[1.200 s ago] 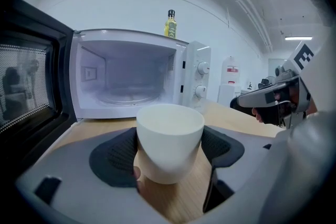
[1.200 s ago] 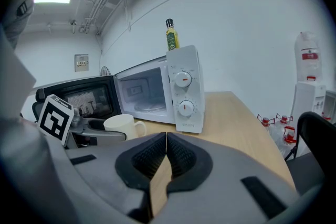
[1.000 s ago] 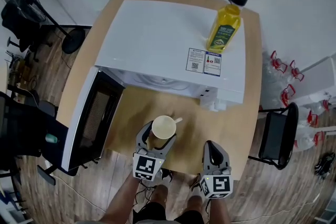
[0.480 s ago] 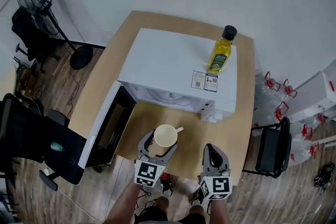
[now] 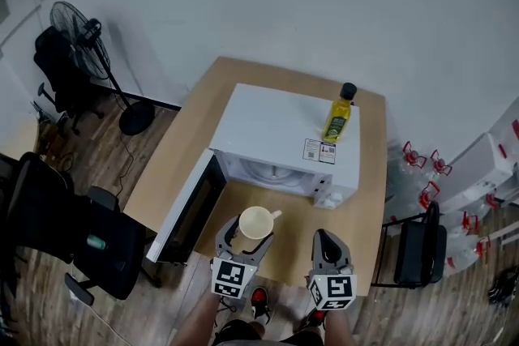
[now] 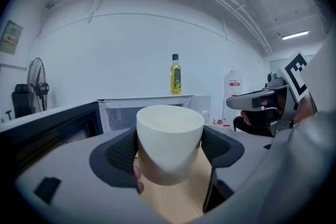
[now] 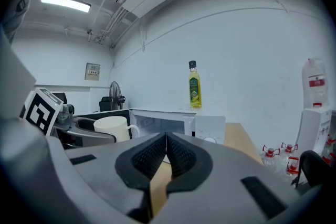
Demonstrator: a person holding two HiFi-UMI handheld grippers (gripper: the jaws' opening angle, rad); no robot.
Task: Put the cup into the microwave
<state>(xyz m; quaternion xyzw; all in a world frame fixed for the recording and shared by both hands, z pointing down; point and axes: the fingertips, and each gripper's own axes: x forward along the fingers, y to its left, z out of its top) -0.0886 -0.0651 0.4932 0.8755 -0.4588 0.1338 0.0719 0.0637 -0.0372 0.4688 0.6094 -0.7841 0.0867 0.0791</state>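
Observation:
A cream cup (image 5: 255, 222) (image 6: 169, 141) with a handle sits upright between the jaws of my left gripper (image 5: 245, 232) (image 6: 170, 147), which is shut on it above the table's front part. The white microwave (image 5: 280, 146) (image 6: 152, 112) stands behind it with its door (image 5: 188, 207) swung open to the left, its cavity facing me. My right gripper (image 5: 327, 249) (image 7: 165, 153) is held to the right of the cup, jaws shut on nothing. From the right gripper view the cup (image 7: 111, 128) shows at the left, in front of the microwave (image 7: 173, 124).
A yellow oil bottle (image 5: 339, 115) (image 6: 175, 75) (image 7: 195, 86) stands on the microwave's top right. The wooden table (image 5: 366, 198) ends near my feet. A black chair (image 5: 89, 235) sits left, a stool (image 5: 420, 251) right, a fan (image 5: 85, 28) at the far left.
The head view has pulled back and up, so table and microwave look smaller and farther. The cup stays in the left gripper; both grippers keep their places.

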